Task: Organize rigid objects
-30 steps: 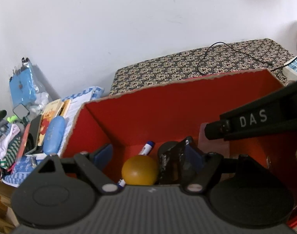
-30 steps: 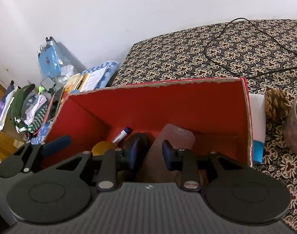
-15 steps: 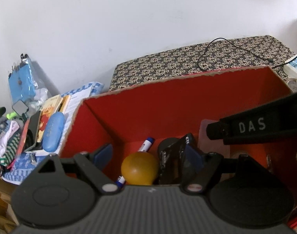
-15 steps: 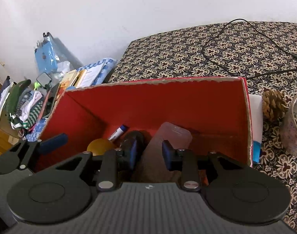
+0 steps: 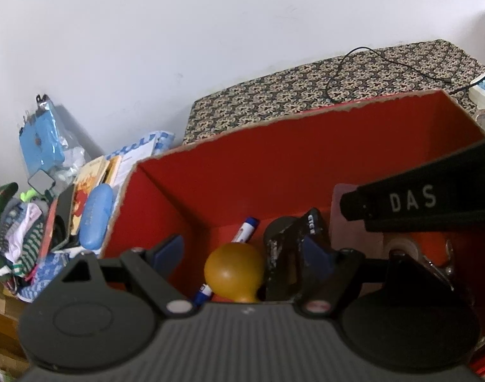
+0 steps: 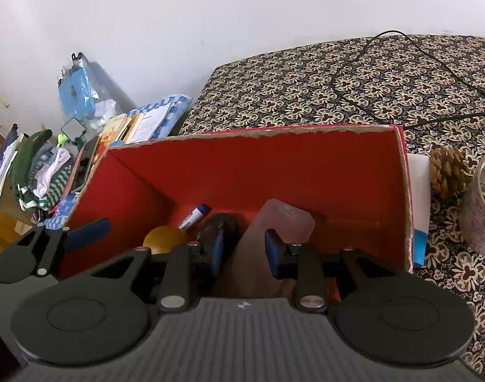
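Red box (image 6: pixel 306 165) holding yellow ball (image 5: pixel 233 272), marker (image 5: pixel 246 229), translucent lid (image 6: pixel 284 222)

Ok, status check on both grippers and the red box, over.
Left gripper open above ball. Right gripper open around clear case. Red box crowded; marker behind.

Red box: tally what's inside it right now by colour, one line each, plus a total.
Inside the red box:
Yellow-orange: 1, the ball
White and blue: 1, the marker
Black: 1, the black object
Translucent pinkish: 1, the plastic case
Metallic: 1, a clip-like piece, partly hidden
Total: 5 visible; anything behind the fingers can't be counted.
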`<action>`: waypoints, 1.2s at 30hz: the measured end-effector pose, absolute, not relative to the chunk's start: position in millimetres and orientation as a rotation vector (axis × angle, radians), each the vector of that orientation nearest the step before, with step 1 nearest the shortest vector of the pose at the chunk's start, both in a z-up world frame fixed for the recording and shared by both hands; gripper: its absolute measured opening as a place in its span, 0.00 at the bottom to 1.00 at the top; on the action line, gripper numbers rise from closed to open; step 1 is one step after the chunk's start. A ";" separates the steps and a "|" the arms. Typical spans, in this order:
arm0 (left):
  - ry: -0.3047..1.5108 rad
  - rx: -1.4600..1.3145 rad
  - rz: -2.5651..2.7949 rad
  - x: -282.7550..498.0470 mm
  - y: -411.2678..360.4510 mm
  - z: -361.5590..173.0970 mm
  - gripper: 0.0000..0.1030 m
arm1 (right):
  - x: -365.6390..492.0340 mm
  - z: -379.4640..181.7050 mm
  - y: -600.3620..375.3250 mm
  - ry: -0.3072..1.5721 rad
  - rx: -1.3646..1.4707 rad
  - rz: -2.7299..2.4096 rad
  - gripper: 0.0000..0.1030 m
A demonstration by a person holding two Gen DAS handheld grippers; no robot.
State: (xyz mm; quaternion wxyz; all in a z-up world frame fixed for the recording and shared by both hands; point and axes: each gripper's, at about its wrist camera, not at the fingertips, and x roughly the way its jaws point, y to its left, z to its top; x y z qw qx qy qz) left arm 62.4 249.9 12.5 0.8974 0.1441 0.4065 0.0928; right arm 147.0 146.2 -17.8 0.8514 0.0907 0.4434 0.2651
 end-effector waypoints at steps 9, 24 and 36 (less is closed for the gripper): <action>0.855 0.271 0.201 64.7 252.9 12.8 0.77 | 146.3 -17.8 149.0 0.937 0.169 0.543 0.13; 0.853 0.257 0.166 64.7 255.3 12.7 0.77 | 146.3 -18.3 151.9 0.942 0.141 0.524 0.13; 0.862 0.249 0.106 65.6 256.1 13.3 0.77 | 143.4 -18.6 152.3 0.927 0.132 0.499 0.13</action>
